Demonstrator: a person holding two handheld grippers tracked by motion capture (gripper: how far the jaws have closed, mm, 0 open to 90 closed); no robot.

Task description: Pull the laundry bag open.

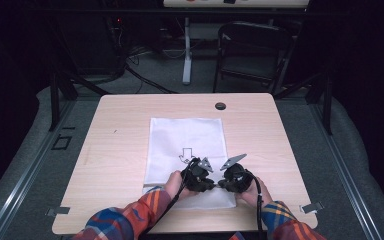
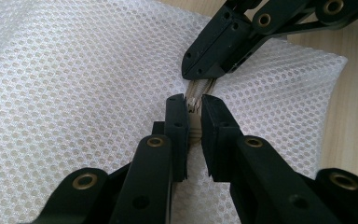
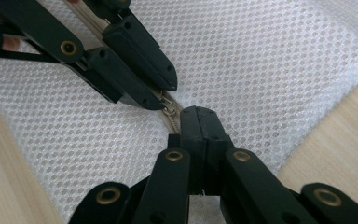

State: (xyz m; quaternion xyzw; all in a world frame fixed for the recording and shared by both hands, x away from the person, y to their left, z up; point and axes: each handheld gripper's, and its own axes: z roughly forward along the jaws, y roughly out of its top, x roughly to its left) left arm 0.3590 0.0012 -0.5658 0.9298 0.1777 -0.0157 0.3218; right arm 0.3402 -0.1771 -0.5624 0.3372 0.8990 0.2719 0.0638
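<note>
The white mesh laundry bag (image 1: 187, 150) lies flat mid-tabletop (image 1: 115, 150). At lower centre of the high view, the left gripper (image 2: 193, 103) has its jaws pinched on the zipper tape (image 2: 195, 133); the right gripper (image 3: 199, 114) has its jaws closed on the tape beside the slider (image 3: 168, 111). Judgement: anchor with the left and draw the slider straight along the teeth. The pull tab is hard to make out, and the bag's near edge hides behind the hands.

**Room and surroundings, as I see them from the high view**

I note a light wooden table (image 1: 130, 115) with rounded corners and a dark round cap (image 1: 220, 106) near its far edge. Grey carpet (image 1: 350, 165) covers the floor around it. Behind stand a black folding chair (image 1: 252, 50) and a white post (image 1: 186, 50), with cables (image 1: 140, 75) trailing across the floor. The far room is dark.
</note>
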